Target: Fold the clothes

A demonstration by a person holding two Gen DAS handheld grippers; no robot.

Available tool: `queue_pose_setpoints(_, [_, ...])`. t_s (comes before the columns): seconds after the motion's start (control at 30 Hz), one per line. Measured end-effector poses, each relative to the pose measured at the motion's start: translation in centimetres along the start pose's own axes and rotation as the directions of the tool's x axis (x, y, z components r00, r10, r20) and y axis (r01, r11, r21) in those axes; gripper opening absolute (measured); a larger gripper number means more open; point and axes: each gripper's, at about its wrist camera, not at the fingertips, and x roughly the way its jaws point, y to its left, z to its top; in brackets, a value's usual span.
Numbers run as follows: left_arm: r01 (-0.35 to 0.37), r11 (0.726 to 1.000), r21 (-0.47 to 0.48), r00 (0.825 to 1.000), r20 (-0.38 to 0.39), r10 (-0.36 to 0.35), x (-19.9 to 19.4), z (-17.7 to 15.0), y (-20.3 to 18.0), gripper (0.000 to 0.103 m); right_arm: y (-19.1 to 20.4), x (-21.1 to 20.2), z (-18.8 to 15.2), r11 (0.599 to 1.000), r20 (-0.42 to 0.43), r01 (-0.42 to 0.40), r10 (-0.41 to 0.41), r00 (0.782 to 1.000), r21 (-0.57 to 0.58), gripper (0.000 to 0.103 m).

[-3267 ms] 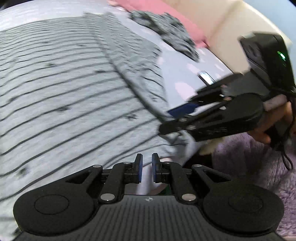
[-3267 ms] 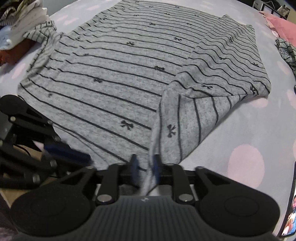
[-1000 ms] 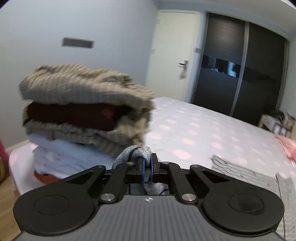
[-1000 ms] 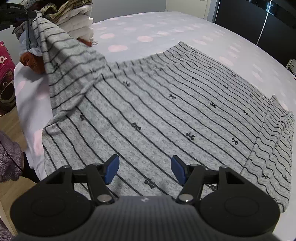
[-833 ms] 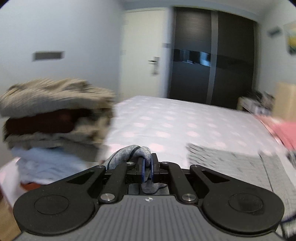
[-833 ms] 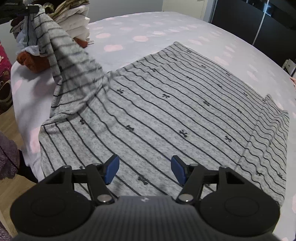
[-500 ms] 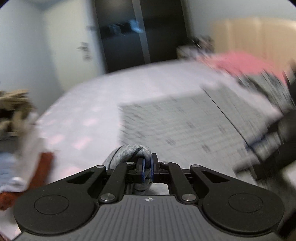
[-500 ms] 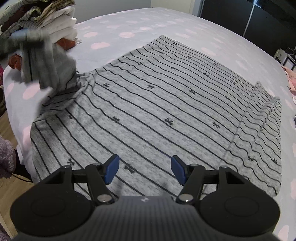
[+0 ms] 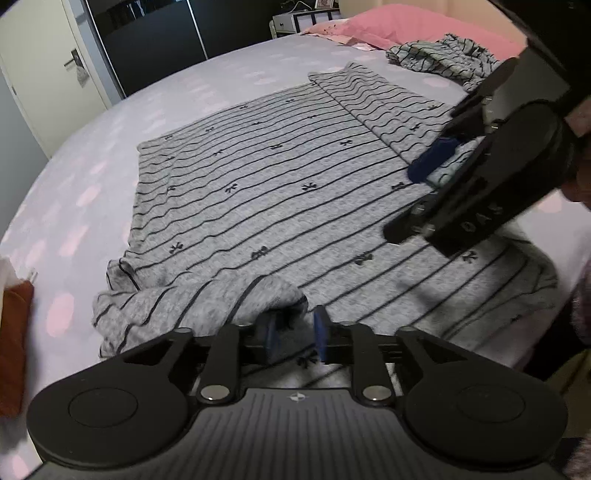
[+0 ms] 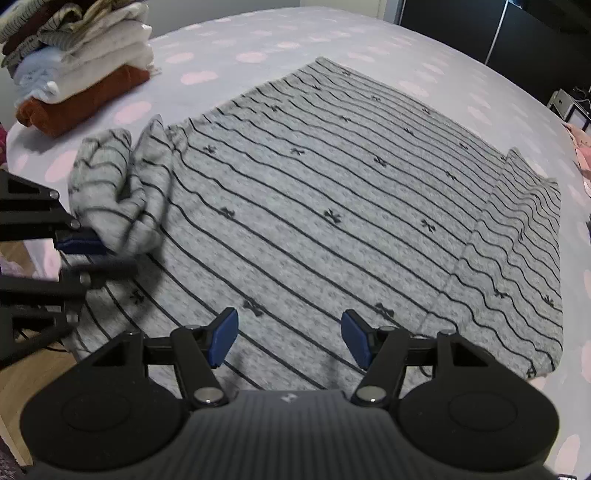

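A grey shirt with thin black stripes and small bows point(image 9: 280, 184) point(image 10: 332, 206) lies spread flat on the bed, its far sleeve folded in over the body. The near sleeve point(image 9: 207, 306) point(image 10: 118, 192) is bunched on the shirt's corner. My left gripper point(image 9: 295, 334) is right at this bunch; its jaws are opening, a fold of sleeve still lies against the left pad, and the pads do not press it. My right gripper point(image 10: 288, 339) hovers open over the shirt's near hem with nothing between its fingers. It shows from the side in the left wrist view point(image 9: 410, 199).
A stack of folded clothes point(image 10: 74, 66) sits at the bed's corner, beside the bunched sleeve. A crumpled striped garment point(image 9: 439, 59) and a pink pillow point(image 9: 406, 26) lie at the far end. The bed edge and wooden floor point(image 10: 33, 362) are close on the near side.
My left gripper swung down from beside the clothes stack, carrying the sleeve onto the shirt, and its jaws parted from the cloth. The right gripper stayed open over the hem.
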Motion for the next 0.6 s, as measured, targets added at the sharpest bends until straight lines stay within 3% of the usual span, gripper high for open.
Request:
queue_pose_setpoints(0.1, [0.041,0.998,-0.037,0.999,0.016,-0.04,-1.4,-0.4,0.5,0.038,0.2,-0.5,0.5,1.0,0.034,-0.025,0.024,0.999,0.002,0.066])
queue_pose_setpoints(0.23, [0.047,0.993,-0.107,0.999,-0.003,-0.048,-2.6,-0.7,2.5,0.038,1.0,-0.7,1.8,0.999,0.049,-0.044,0.044,0.998,-0.002,0.066])
queue_pose_setpoints(0.43, [-0.056,0.959,-0.278,0.998,-0.012,0.054,-4.3,-2.4,8.1,0.037,3.7,-1.3,3.8,0.993,0.108,-0.101,0.107,0.988,-0.06,0.066])
queue_pose_setpoints(0.6, [-0.179,0.916,-0.358,0.984,-0.048,0.174,-4.4,-3.2,11.7,0.037,7.4,-0.7,5.5,0.968,0.094,-0.179,0.198,0.976,-0.176,0.066])
